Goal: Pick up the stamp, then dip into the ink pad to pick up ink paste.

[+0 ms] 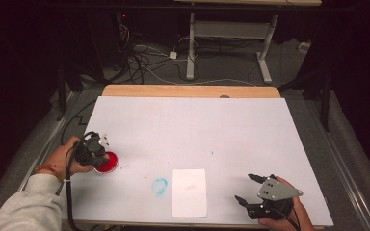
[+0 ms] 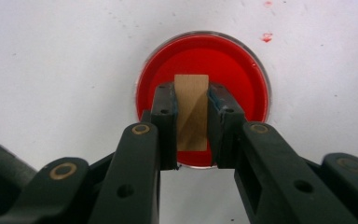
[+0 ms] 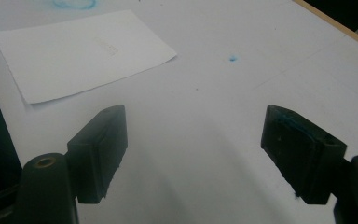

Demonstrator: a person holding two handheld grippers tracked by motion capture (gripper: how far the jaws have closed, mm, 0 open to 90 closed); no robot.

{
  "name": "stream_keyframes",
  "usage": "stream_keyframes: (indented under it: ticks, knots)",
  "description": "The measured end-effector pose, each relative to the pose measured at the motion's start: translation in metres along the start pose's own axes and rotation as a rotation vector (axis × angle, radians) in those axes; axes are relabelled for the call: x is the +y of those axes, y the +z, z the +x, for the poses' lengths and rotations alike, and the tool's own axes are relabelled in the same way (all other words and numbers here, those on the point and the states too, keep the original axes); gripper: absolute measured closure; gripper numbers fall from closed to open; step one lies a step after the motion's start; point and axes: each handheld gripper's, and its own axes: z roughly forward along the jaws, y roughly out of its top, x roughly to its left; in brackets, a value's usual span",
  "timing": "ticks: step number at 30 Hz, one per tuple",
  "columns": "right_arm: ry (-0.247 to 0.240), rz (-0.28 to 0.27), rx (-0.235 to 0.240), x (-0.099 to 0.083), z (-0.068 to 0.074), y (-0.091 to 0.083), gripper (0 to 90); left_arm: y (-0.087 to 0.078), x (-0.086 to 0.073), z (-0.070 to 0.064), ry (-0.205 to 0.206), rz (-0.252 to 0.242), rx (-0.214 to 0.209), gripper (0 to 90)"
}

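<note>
Left gripper (image 2: 192,100) clamps a wooden stamp block (image 2: 191,112) over the red ink dish (image 2: 242,60); press flat, lift straight. Right gripper (image 3: 193,154) idles, jaws spread, near the white paper (image 3: 81,49).

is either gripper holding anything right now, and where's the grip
The left gripper clamps a small wooden block by its two side faces, over the red ink dish. The right gripper is open and holds nothing.
</note>
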Motion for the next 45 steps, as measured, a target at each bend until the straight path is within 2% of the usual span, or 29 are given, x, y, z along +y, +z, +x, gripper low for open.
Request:
stream_keyframes:
  ticks: [2,3,4,6,7,8,10,13,15,18,20,22,28,31,32,34,39,43,45]
  knots:
    - [0.002,-0.001,-0.002,0.000,0.000,-0.001,23.3,-0.001,0.000,-0.001,-0.016,-0.004,0.013,73.8]
    - [0.005,-0.003,-0.001,-0.001,-0.001,-0.001,23.3,-0.002,-0.001,-0.001,-0.030,-0.006,0.004,73.8]
    - [0.007,-0.003,-0.005,-0.001,-0.001,-0.002,23.3,-0.002,-0.002,0.000,-0.057,0.007,0.007,73.8]
    - [0.008,-0.006,-0.002,0.000,-0.001,-0.002,23.3,-0.001,-0.003,0.002,-0.134,0.046,0.044,73.9]
    - [0.006,-0.006,0.000,0.000,-0.001,-0.002,23.3,-0.002,-0.006,0.004,-0.173,0.029,0.041,73.9]
    - [0.002,-0.005,-0.008,0.000,-0.001,-0.002,23.3,-0.004,-0.009,0.006,-0.216,-0.011,0.018,73.9]
    - [0.004,-0.006,-0.003,0.000,-0.002,-0.002,23.4,-0.007,-0.013,0.006,-0.259,-0.059,-0.004,73.9]
    - [0.009,-0.007,-0.010,0.000,-0.003,-0.002,23.4,-0.012,-0.014,0.001,-0.297,-0.091,0.007,73.9]
    - [0.009,-0.007,-0.014,0.000,-0.004,-0.003,23.4,-0.015,-0.014,-0.001,-0.316,-0.115,-0.003,73.9]
    - [0.009,-0.008,-0.014,0.000,-0.004,-0.003,23.4,-0.017,-0.011,-0.004,-0.322,-0.128,-0.013,73.9]
    - [0.007,-0.008,-0.017,-0.001,-0.003,-0.004,23.3,-0.018,-0.008,-0.005,-0.318,-0.115,0.001,73.9]
    - [0.009,-0.007,-0.024,0.000,-0.004,-0.005,23.3,-0.020,-0.008,-0.004,-0.326,-0.125,-0.014,73.9]
    - [0.010,-0.011,-0.034,0.000,-0.005,-0.005,23.2,-0.026,-0.008,-0.003,-0.336,-0.102,0.006,73.8]
    - [0.008,-0.004,-0.032,-0.001,-0.005,-0.004,23.3,-0.030,-0.010,-0.004,-0.353,-0.119,-0.002,73.9]
    - [0.005,-0.004,-0.034,0.000,-0.005,-0.004,23.2,-0.031,-0.011,-0.004,-0.347,-0.118,-0.007,73.9]
    - [0.010,-0.013,-0.032,0.001,-0.005,-0.005,23.2,-0.031,-0.012,-0.005,-0.352,-0.136,-0.033,73.9]
    - [0.004,0.004,-0.030,-0.001,-0.004,-0.003,23.2,-0.020,-0.011,-0.005,-0.361,-0.126,-0.049,73.9]
    - [-0.002,-0.007,-0.030,0.001,-0.004,-0.003,23.2,-0.009,-0.010,-0.005,-0.375,-0.111,-0.062,73.9]
    - [-0.003,-0.003,-0.029,0.001,-0.004,-0.002,23.2,-0.007,-0.009,-0.006,-0.367,-0.094,-0.054,73.8]
